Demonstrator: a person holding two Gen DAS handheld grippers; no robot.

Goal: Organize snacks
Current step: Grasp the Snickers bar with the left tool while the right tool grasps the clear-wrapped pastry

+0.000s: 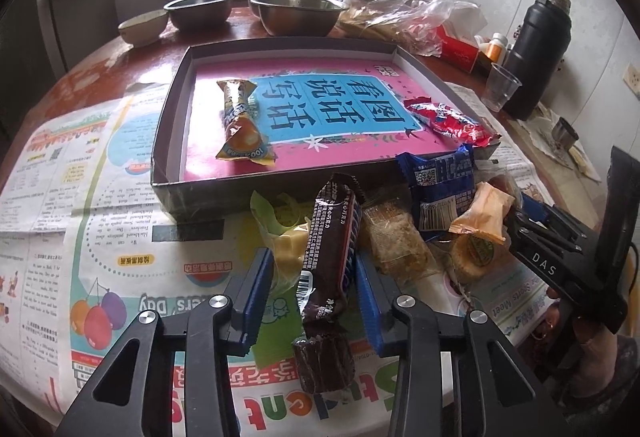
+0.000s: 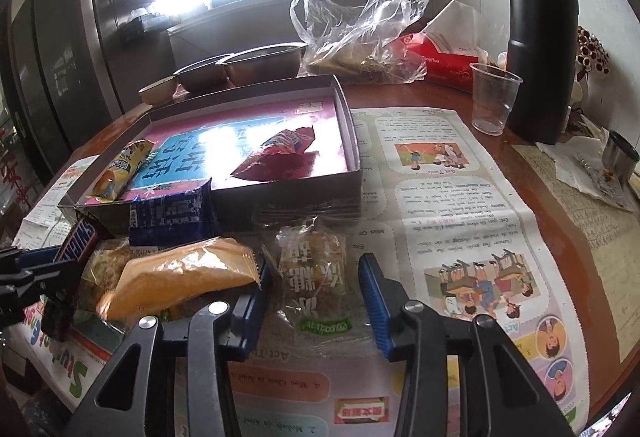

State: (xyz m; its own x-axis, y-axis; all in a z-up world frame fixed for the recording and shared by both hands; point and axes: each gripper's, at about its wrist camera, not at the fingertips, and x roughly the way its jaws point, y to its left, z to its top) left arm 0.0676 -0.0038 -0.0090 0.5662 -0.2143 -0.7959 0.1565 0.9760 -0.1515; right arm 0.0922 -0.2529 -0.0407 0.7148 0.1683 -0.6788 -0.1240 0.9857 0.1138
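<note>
Left wrist view. Left gripper (image 1: 316, 289) points down at the snack pile; its blue pads (image 1: 256, 289) stand apart on either side of a dark chocolate bar (image 1: 330, 249). The right pad sits against the wrapper, while a gap shows on the left side, so no firm clamp. The bar lies tilted, its far end toward 12 o'clock. The shallow box (image 1: 168, 141) sits at 12 o'clock, its near wall just beyond the bar's tip. Inside the box: a yellow snack pack (image 1: 240, 125) at 11 o'clock and a red snack pack (image 1: 452, 121) at 1 o'clock, well apart, with bare floor between them. Right gripper (image 1: 516, 225) enters at 3 o'clock, next to an orange packet (image 1: 482, 213). Open newspaper (image 1: 80, 221) lies at 9 o'clock.

Right wrist view. Right gripper (image 2: 316, 293) has its fingers apart around a clear-wrapped pastry (image 2: 316, 269); gaps show on both sides, pads not pressing. The orange packet overlaps the left finger at 9 o'clock. A blue packet (image 2: 172, 217) leans on the box's near wall at 11 o'clock. Newspaper at 3 o'clock is unobstructed out to the table edge (image 2: 592, 317). A plastic cup (image 2: 494, 97) and black flask (image 2: 544, 37) stand at 1 o'clock, touching or nearly so.
</note>
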